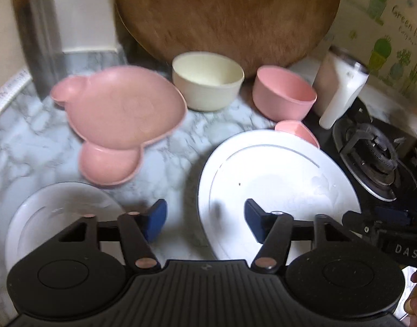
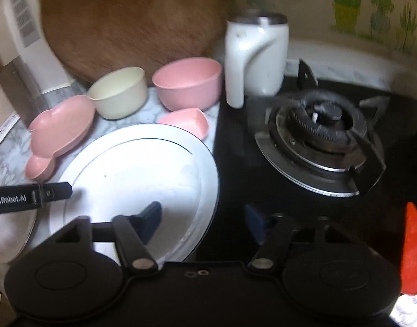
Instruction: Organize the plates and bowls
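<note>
Marble counter (image 1: 31, 141) fills frame centre; we see left gripper (image 1: 205, 219) and right gripper (image 2: 203, 222) spread, empty, over large white plate (image 1: 276, 169).

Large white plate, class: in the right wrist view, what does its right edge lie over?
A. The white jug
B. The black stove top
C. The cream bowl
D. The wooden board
B: the large white plate extends past the marble counter, and its right rim lies over the black stove top, left of the burner.
</note>
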Available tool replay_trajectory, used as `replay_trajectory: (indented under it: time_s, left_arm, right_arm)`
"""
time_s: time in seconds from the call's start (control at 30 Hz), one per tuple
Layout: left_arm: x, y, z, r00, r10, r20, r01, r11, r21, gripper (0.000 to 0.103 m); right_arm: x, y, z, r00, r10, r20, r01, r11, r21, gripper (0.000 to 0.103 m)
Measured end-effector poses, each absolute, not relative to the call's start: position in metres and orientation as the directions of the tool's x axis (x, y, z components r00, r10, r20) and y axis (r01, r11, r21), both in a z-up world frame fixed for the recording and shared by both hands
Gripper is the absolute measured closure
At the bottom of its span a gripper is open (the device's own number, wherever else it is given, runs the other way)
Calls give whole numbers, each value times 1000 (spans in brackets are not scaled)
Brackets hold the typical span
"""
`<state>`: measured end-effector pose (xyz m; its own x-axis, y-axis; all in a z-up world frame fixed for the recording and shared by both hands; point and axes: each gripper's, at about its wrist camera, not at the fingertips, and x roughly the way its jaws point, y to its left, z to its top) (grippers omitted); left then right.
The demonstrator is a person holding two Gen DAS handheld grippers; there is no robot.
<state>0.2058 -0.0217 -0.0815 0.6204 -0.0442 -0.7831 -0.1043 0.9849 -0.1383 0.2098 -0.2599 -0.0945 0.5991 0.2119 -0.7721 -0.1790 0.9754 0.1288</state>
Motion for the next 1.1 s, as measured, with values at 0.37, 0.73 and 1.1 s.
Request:
replay_trajectory:
  time_s: [0.37, 0.73, 1.1]
  left_arm:
    - [226, -22, -99, 578, -55, -815, -97, 986, -135, 72]
    - [230, -14, -101, 570, -99, -816, -100, 977, -188, 87]
    - [213, -11, -100, 575, -114, -810, -88, 976, -200, 89]
  right_arm:
    - [230, -267, -104, 534, 252, -807, -133, 968, 214, 85]
    - [232, -271, -106, 534, 258, -805, -109, 965, 237, 92]
    - [218, -271, -104, 518, 271, -811, -139, 963, 232, 92]
